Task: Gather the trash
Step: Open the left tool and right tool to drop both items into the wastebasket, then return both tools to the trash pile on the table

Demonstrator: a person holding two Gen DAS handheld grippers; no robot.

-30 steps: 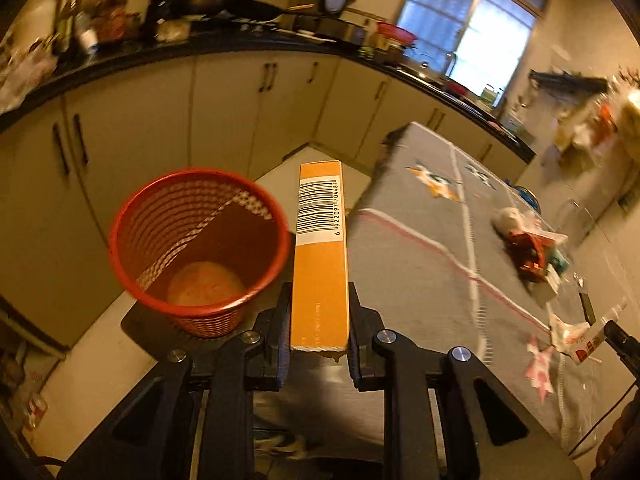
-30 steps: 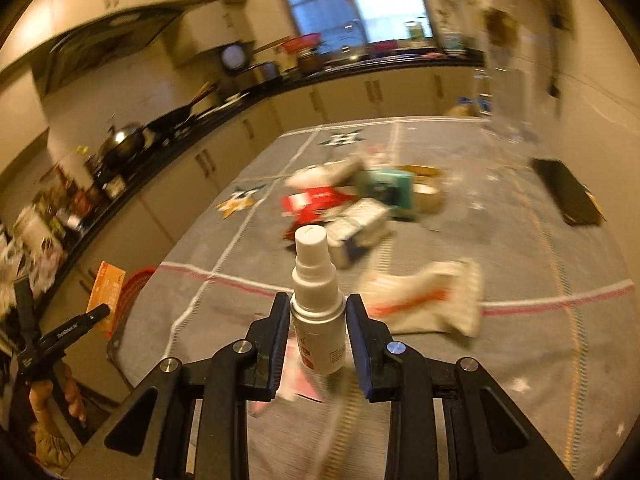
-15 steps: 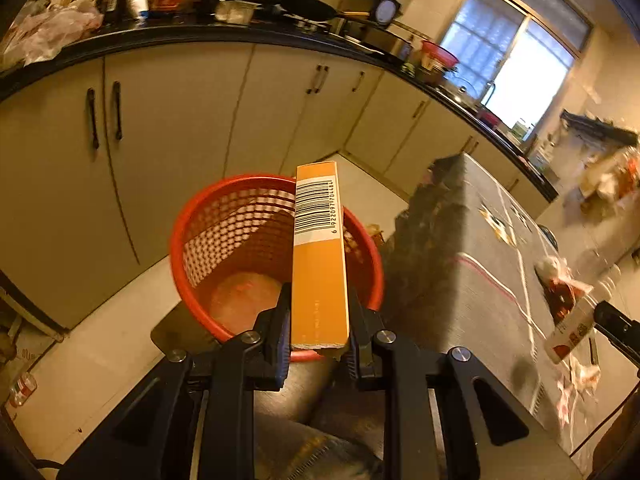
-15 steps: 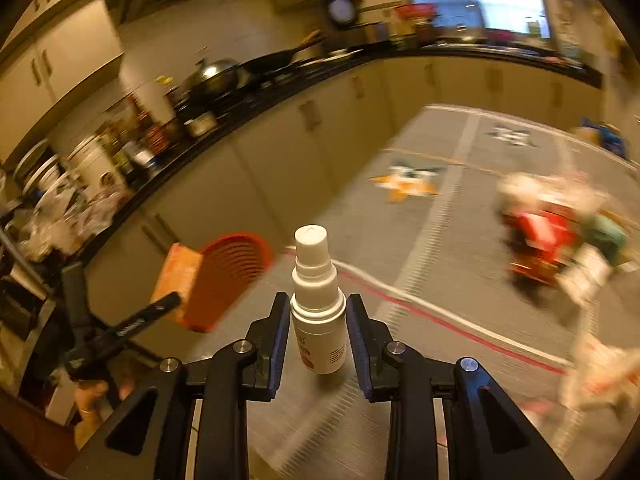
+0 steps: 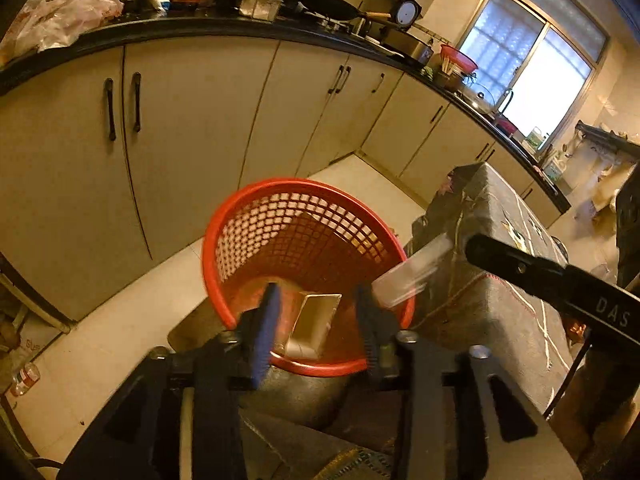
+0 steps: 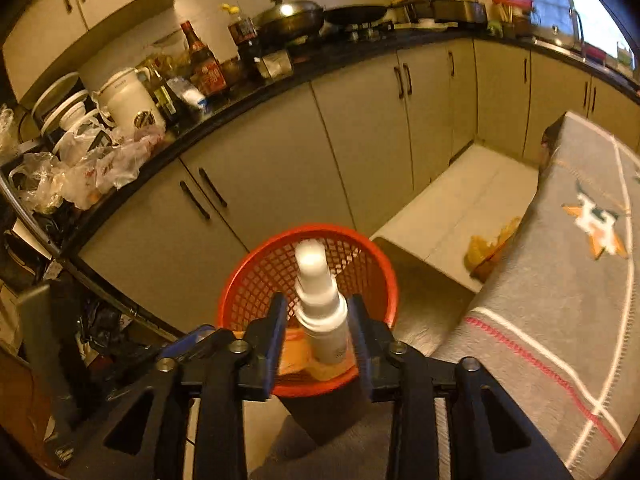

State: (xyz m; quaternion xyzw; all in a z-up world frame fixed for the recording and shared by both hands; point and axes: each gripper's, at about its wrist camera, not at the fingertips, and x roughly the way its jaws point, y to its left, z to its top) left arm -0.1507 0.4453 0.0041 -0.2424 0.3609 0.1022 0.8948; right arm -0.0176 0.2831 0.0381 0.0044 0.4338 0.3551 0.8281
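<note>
left gripper (image 5: 316, 320): I see my jaws spread wide, nothing between them, lower centre of the left wrist view, right above the basket mouth.
orange box (image 5: 314, 326): lying inside the red mesh waste basket (image 5: 248, 216), tilted, seen in the gap between my left fingers, clear of both.
red mesh waste basket: on the pale floor by the cabinet doors (image 5: 180, 128), just beside the end of the cloth-covered table (image 5: 500, 280).
right gripper (image 6: 318, 328): jaws parted wider than the bottle, gaps on both sides; I read no grip. Lower centre of the right wrist view, over the basket (image 6: 248, 284).
spray bottle (image 6: 322, 308): white, blurred, upright between my right fingers, over the basket opening; in the left wrist view it is a pale streak (image 5: 414, 272) at the basket's right rim.
bottle contact: can't tell if it brushes either pad.
yellow bag (image 6: 490, 248): on the floor at the table's edge, right of the basket.
countertop (image 6: 280, 76): bottles, pans, plastic bags along the upper frame.
</note>
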